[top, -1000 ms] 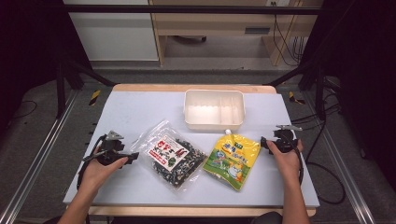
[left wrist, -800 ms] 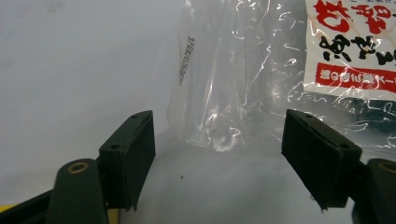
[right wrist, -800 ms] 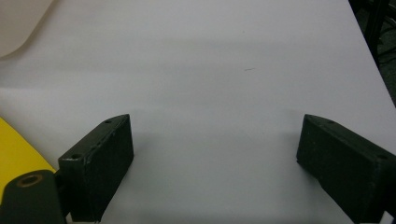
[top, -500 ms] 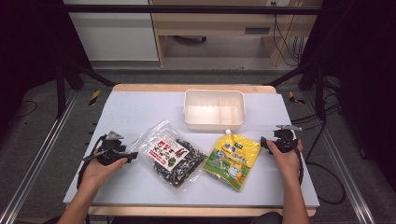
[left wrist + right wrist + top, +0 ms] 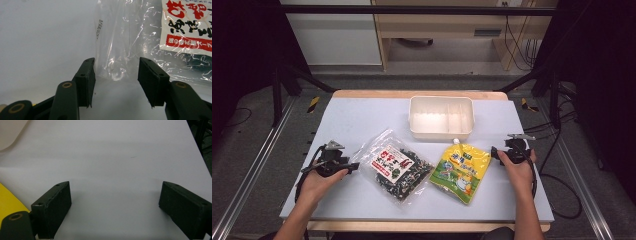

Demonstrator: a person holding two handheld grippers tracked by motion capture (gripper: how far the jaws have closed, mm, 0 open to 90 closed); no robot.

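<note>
A clear bag of dark dried food with a red-and-white label [image 5: 395, 166] [image 5: 160, 42] lies on the white table, left of centre. A yellow spouted pouch [image 5: 460, 169] [image 5: 7, 200] lies to its right. My left gripper [image 5: 353, 166] [image 5: 116, 80] rests on the table at the bag's left edge. Its jaws have just been closing and stand half apart, with the bag's clear corner reaching in between them, untouched. My right gripper [image 5: 495, 153] [image 5: 115, 207] sits just right of the pouch, wide open over bare table.
A cream two-compartment tray [image 5: 441, 117] stands behind the packets at the table's middle back; its corner [image 5: 10, 132] shows in the right gripper view. Bare table [image 5: 362, 120] lies to the back left. Metal rails and cables flank the table.
None visible in the high view; both hands stay where they were.
</note>
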